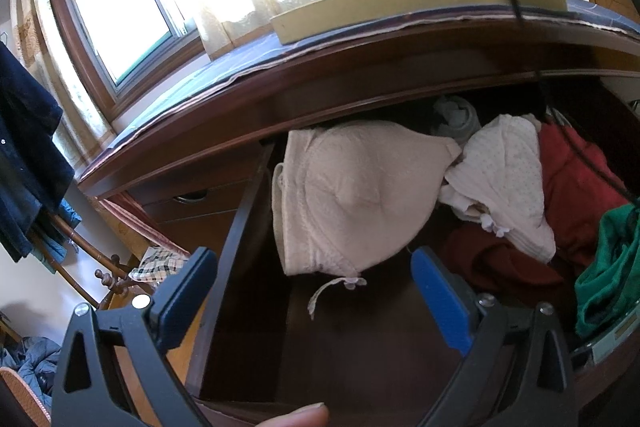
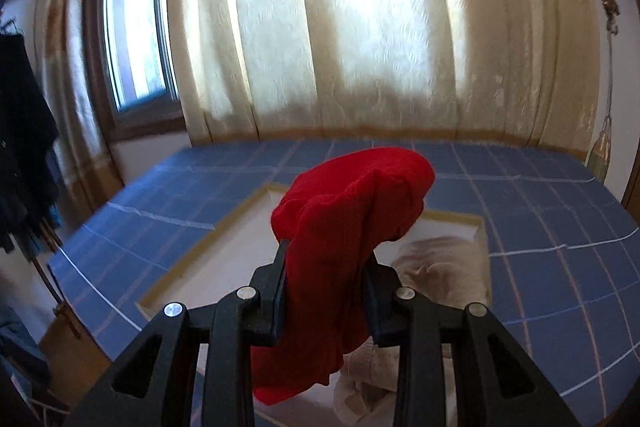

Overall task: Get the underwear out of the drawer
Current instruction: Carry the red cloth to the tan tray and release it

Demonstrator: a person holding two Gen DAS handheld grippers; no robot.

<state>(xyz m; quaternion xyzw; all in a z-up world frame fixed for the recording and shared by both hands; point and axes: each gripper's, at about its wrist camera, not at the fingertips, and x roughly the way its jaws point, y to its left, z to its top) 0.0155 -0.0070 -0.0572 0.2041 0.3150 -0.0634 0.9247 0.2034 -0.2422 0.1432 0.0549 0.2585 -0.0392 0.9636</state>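
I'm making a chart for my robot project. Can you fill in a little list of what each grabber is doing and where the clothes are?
right gripper: shut on red underwear, held above the shallow box
shallow box: on the blue checked cloth, with a beige garment inside
left gripper: open, empty, at the open drawer
in drawer: pale bra, white dotted garment, green garment

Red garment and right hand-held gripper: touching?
Touching. Right wrist view shows the right hand-held gripper with both fingers clamped on the red garment.
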